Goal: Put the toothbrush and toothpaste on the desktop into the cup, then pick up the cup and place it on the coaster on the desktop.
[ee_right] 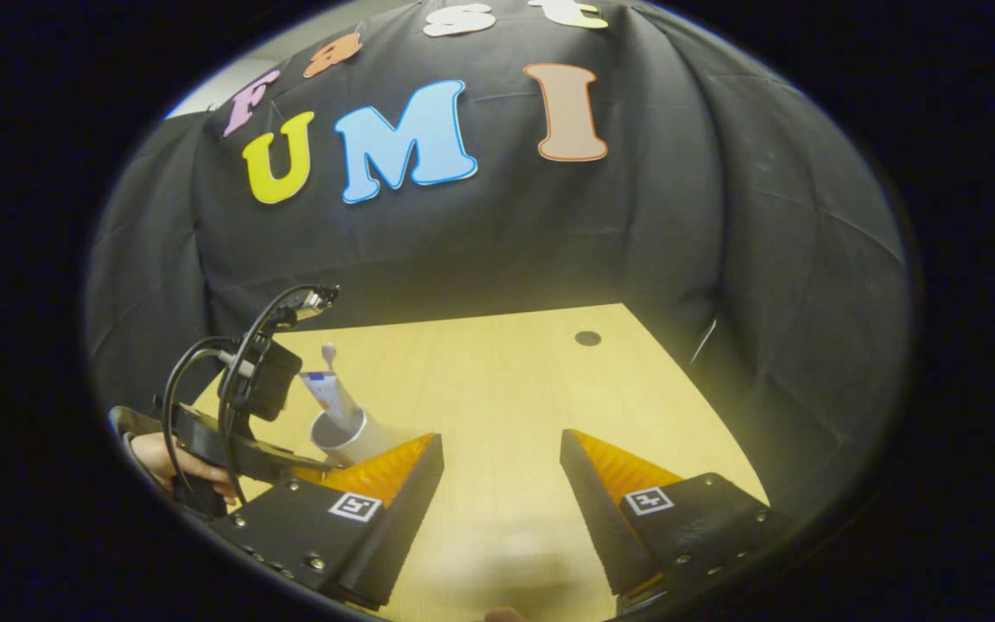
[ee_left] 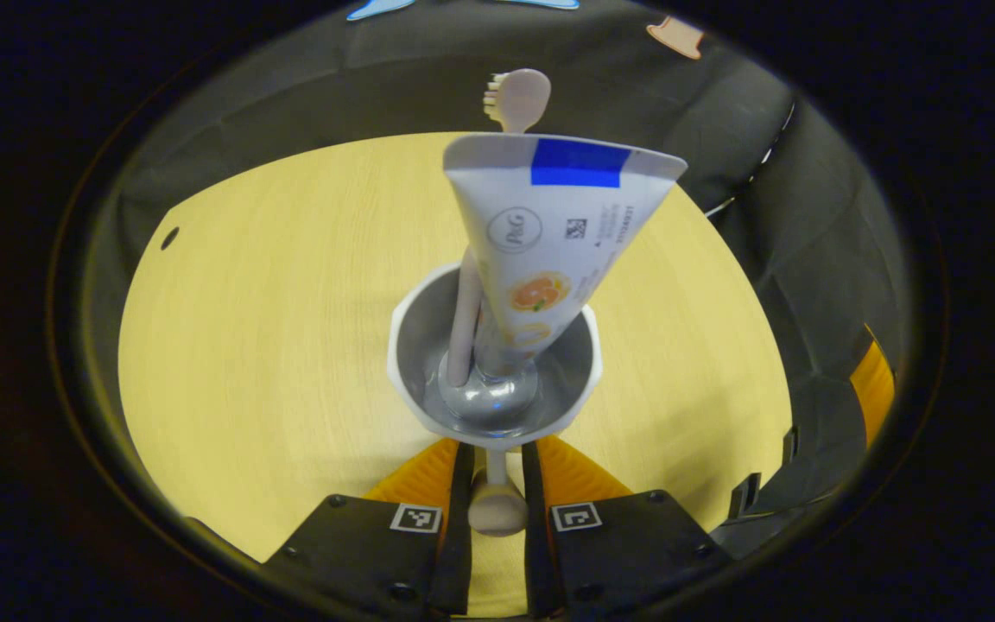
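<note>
Our left gripper (ee_left: 489, 505) has its jaws clenched on the cup (ee_left: 495, 358) by its handle, at 12 o'clock – toothbrush (ee_left: 517, 99) and toothpaste (ee_left: 549, 233) stand inside. Right gripper (ee_right: 502, 471) hangs released over the surface (ee_right: 497, 380). We should keep the cup level – the tall tube could topple.

White cup (ee_left: 494, 363), grey inside; beige toothbrush (ee_left: 516, 99); white toothpaste tube (ee_left: 554, 233) with blue band, orange fruit print; yellow wood-grain desktop (ee_left: 273, 345).
</note>
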Available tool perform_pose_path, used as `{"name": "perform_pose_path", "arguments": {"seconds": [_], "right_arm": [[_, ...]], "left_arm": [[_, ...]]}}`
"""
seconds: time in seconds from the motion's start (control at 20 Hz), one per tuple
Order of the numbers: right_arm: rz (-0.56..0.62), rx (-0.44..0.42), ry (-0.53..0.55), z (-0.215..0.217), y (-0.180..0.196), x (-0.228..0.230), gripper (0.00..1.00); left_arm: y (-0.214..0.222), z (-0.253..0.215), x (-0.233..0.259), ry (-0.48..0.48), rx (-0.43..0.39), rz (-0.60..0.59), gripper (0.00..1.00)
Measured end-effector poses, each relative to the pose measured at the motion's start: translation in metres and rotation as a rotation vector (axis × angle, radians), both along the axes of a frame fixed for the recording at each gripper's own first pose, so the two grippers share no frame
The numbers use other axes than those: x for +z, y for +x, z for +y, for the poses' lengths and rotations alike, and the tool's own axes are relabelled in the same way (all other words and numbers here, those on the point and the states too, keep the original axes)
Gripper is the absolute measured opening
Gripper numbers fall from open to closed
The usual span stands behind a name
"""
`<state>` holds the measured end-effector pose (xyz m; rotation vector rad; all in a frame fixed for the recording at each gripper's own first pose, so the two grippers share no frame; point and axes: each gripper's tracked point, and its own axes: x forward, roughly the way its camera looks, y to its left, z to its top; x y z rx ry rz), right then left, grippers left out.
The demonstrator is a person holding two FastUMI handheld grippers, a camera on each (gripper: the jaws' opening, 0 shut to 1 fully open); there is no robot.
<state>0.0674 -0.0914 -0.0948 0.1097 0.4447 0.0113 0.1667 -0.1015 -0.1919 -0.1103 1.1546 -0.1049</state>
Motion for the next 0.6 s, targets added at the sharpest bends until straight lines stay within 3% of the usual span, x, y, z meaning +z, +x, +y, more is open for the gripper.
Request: {"name": "perform_pose_path", "arguments": {"seconds": [0.6], "right_arm": [[0.005, -0.007, 0.026, -0.018, -0.001, -0.003, 0.87]], "left_arm": [[-0.002, -0.02, -0.017, 0.028, -0.007, 0.04, 0.32]]}}
